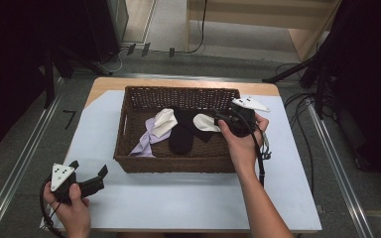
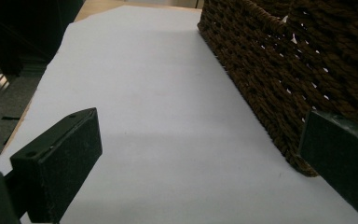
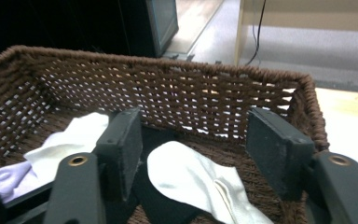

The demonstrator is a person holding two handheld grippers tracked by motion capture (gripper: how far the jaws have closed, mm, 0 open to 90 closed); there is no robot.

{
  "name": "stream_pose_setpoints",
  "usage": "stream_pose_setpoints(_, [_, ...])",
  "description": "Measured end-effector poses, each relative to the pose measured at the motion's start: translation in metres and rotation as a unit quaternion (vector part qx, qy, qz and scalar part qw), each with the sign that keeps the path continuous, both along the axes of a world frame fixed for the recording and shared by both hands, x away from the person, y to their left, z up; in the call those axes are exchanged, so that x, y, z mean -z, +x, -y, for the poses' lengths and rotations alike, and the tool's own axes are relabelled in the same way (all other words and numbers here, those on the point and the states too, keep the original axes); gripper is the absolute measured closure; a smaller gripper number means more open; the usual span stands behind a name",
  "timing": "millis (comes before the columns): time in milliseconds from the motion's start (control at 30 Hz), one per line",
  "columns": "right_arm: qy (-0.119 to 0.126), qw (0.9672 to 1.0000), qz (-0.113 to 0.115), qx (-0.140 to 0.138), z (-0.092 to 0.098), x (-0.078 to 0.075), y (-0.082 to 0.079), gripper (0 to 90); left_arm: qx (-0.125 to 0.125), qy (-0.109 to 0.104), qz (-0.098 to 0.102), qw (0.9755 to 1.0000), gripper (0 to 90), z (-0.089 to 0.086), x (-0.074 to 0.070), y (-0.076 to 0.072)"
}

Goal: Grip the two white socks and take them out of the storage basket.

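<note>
brown woven basket (image 1: 129,124) at bench centre, upright, open. inside: lavender sock (image 1: 146,141) at 8 o'clock, white sock (image 1: 164,121) just beside it, black sock (image 1: 183,130) at centre, second white sock (image 1: 206,123) at 3 o'clock, overlapping the black.

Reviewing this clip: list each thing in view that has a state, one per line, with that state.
Left gripper: open, empty, on the table outside the basket.
Right gripper: open, empty, over a white sock.
Basket: upright, holding socks.
Black sock: lying flat.
Lilac sock: lying in the basket.
</note>
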State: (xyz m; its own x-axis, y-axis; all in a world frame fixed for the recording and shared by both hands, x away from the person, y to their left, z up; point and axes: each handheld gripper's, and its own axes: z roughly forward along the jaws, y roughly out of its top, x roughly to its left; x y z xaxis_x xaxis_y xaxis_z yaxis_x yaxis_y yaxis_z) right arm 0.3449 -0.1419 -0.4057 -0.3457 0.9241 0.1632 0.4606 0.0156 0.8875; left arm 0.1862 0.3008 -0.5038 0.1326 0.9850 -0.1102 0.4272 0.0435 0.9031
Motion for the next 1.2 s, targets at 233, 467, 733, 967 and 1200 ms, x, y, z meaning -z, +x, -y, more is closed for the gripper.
stream_pose_setpoints(233, [-0.021,0.9981,-0.053,0.026,-0.006,0.016,0.018,42.8,0.0,-0.001,0.0,1.0,0.3,0.0,0.0,0.0])
stream_pose_setpoints(467, [-0.062,0.9922,-0.107,0.019,-0.009,0.031,0.03,46.3,-0.001,-0.001,-0.001,1.0,0.3,0.0,0.0,0.0])
stream_pose_setpoints(733, [-0.137,0.9829,-0.123,0.004,-0.018,0.045,0.036,52.7,-0.002,-0.001,-0.001,1.0,0.3,0.0,0.0,0.0])
stream_pose_setpoints(967, [-0.074,0.9848,-0.156,0.014,-0.017,0.051,0.046,52.0,-0.001,0.0,-0.001,1.0,0.3,0.0,0.0,0.0])
stream_pose_setpoints(1200, [-0.104,0.9776,-0.182,0.023,-0.026,0.062,0.055,57.9,-0.001,-0.001,-0.001,1.0,0.3,0.0,0.0,0.0])
